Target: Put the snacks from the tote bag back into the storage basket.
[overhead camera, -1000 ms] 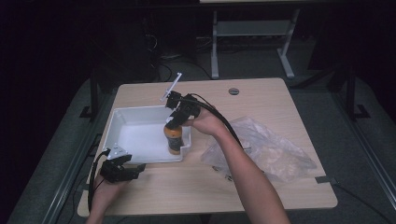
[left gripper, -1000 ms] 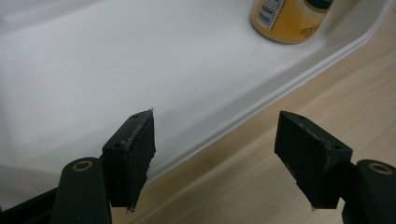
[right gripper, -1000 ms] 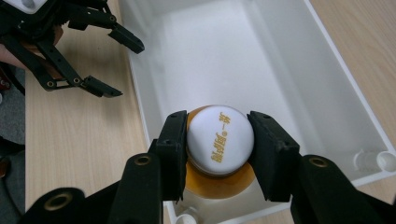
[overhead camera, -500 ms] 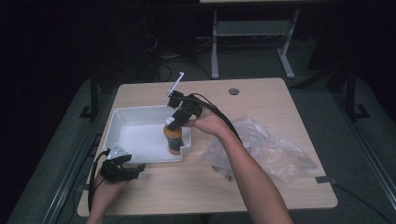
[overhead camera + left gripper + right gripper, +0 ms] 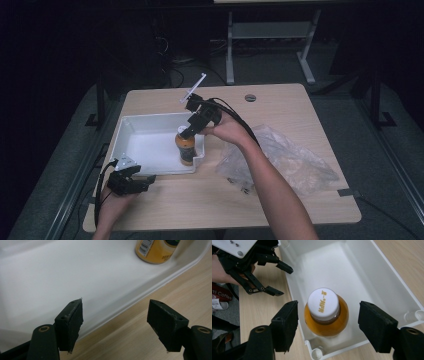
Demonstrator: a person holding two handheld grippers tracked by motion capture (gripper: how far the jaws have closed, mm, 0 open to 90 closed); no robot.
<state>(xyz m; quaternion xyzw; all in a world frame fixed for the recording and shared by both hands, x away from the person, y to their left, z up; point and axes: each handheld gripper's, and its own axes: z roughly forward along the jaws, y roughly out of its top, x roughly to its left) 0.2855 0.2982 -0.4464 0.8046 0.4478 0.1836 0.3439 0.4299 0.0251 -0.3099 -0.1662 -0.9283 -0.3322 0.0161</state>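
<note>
bottle stood in the tub, right gripper's jaws apart above it

a pale wooden table sat in a dark room, a metal frame behind it and crumpled clear plastic at its right. the white tub lay left of centre; the orange bottle stood upright in its near right corner. the right gripper hung over the cap, jaws just opening, pads clear of it. the left gripper rested open by the tub's near edge. the bottle's label was cut off.
</note>
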